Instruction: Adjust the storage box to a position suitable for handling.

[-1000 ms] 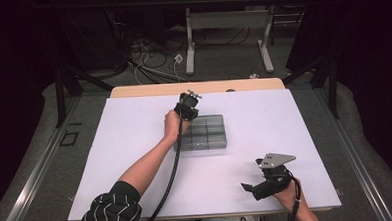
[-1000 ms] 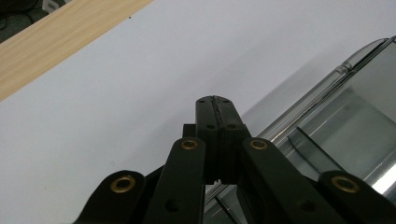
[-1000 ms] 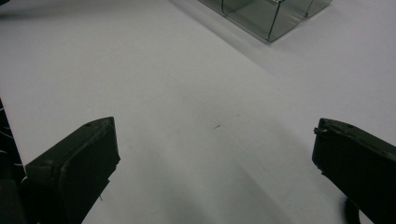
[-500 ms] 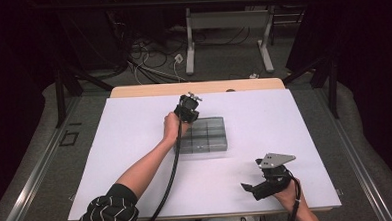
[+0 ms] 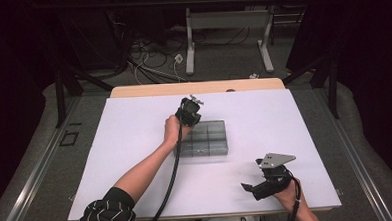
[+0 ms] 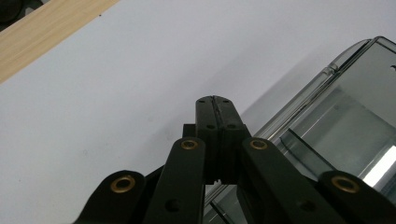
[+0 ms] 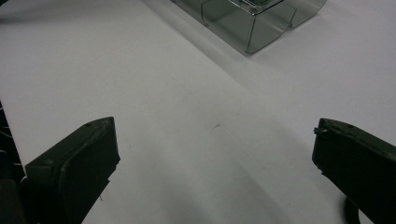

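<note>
The left gripper's fingers point(image 6: 215, 105) are pressed together, empty, at the clear compartment box's point(image 5: 205, 139) ten o'clock corner, mid-tabletop point(image 5: 125, 138). Work that corner gently, sparing the hinge. The right gripper point(image 5: 248, 186) waits wide open at five o'clock.

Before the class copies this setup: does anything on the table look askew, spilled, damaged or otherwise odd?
Nothing stands out. The clear compartment box sits flat and square on the white table, with no spill or crack that I can see. The left gripper is shut at the box's edge, and the right gripper waits open, apart from it.
</note>
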